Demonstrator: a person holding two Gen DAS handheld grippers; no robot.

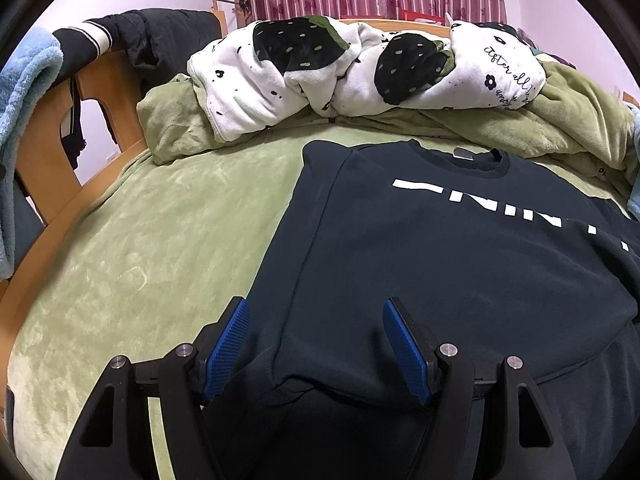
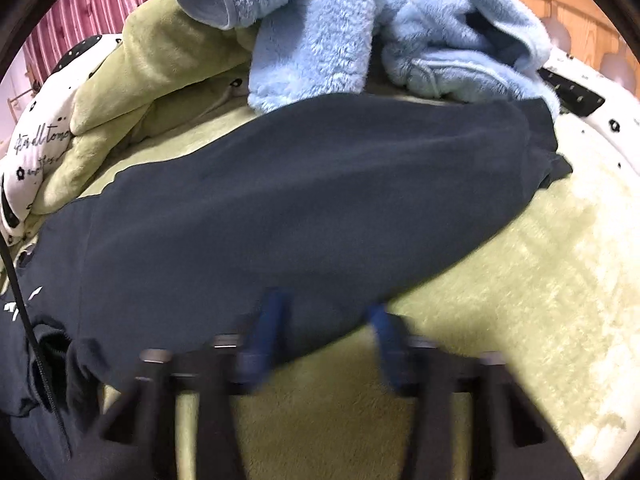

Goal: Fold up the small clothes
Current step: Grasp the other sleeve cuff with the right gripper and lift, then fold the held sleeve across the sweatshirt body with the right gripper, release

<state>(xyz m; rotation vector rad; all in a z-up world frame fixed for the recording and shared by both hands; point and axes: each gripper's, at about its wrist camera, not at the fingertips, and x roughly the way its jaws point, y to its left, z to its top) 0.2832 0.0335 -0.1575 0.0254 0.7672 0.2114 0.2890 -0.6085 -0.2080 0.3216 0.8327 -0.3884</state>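
a dark sweatshirt [image 1: 460, 248] lies flat, front up, on the green blanket [image 1: 160, 240] covering the bed. the left gripper [image 1: 316, 312] stands wide over the hem at the sweatshirt's lower corner, its blue pads [image 1: 226, 352] not pressing the cloth. the right gripper [image 2: 326, 320] is blurred; its pads look apart over the sleeve [image 2: 320, 184] edge, so i cannot tell whether it grips. a light blue fleece [image 2: 328, 32] lies beyond the sleeve.

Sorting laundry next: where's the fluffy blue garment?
In the right wrist view, the fluffy blue garment lies heaped at top centre, beyond the dark sweatshirt's sleeve, beside the green blanket.
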